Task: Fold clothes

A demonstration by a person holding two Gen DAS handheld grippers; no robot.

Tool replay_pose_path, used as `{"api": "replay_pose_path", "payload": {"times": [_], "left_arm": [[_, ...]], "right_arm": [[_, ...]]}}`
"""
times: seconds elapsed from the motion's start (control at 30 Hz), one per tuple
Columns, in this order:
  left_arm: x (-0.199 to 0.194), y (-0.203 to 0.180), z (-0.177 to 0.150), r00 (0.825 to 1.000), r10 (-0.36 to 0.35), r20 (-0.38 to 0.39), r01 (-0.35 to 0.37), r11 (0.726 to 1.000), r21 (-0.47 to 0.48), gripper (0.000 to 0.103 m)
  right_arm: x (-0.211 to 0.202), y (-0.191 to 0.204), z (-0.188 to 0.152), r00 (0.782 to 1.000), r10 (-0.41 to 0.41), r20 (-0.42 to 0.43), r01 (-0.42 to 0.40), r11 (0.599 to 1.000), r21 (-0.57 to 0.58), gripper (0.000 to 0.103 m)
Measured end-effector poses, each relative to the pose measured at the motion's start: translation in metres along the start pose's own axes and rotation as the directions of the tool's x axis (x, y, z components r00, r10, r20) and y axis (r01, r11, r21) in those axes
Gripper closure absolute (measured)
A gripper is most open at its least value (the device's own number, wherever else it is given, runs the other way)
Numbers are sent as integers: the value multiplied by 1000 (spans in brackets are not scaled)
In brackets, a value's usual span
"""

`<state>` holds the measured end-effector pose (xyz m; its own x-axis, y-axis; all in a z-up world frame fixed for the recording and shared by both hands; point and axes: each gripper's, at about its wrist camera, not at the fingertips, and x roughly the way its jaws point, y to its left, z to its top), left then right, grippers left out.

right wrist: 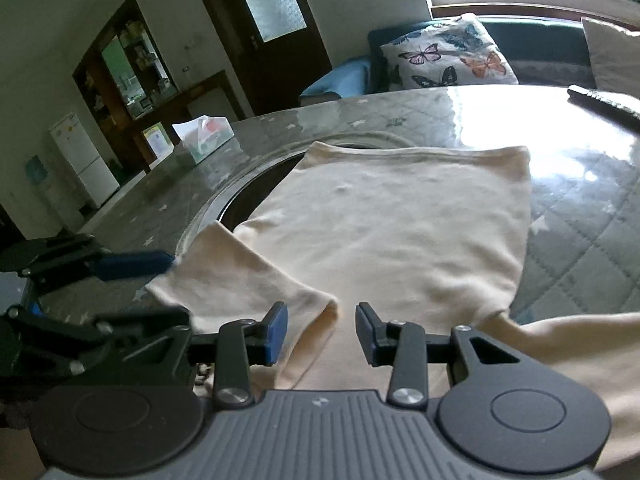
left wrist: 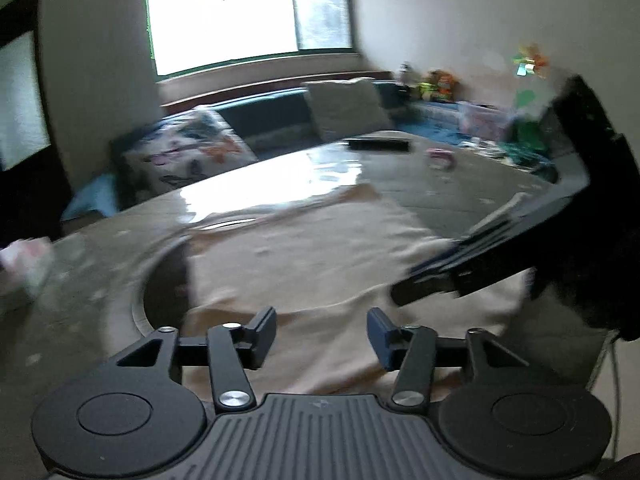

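Observation:
A cream shirt lies flat on the glossy quilted table, one sleeve spread to the near left. My right gripper is open and empty, low over the shirt's near edge by the sleeve fold. My left gripper is open and empty over the shirt's near edge. In the left wrist view the right gripper reaches in from the right, blurred. In the right wrist view the left gripper's blue fingers sit at the sleeve's left end.
A tissue box stands on the table's far left. A dark remote and a small pink thing lie at the far side. A round dark inset lies under the shirt. A sofa with a butterfly cushion stands behind.

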<state>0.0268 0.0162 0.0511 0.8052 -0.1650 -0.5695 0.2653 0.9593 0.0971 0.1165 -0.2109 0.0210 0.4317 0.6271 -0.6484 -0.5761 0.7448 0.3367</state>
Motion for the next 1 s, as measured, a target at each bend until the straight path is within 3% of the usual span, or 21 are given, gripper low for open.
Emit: {"api": "replay_pose_path", "payload": {"times": [0.27,0.37,0.5,0.77,1.0], "left_arm": [[-8,45,-35,987,130,-99,-140,985,-97,44],[-8,51,-41,984,138,-111,-152,980,-126,44],[-4,53,-43,986,128,-107,-144,978,-150,44],[9,52,-48,984,132,-120,-150,976,-156,44],[12,44,-50,979,162,-125,-176,978,-113,46]], "right_arm": [[7,10,-13,998,1,-61,1,1000,30,69],[8,21,-15,997,-6,-81,7,1000,10,76],[7,32,-13,996,-40,-78,38,999,-27,100],[-23,67,28,991,-117,60,127,966,-227,101],[-58,98,72,966,-129,223,205,910,-360,101]]}}
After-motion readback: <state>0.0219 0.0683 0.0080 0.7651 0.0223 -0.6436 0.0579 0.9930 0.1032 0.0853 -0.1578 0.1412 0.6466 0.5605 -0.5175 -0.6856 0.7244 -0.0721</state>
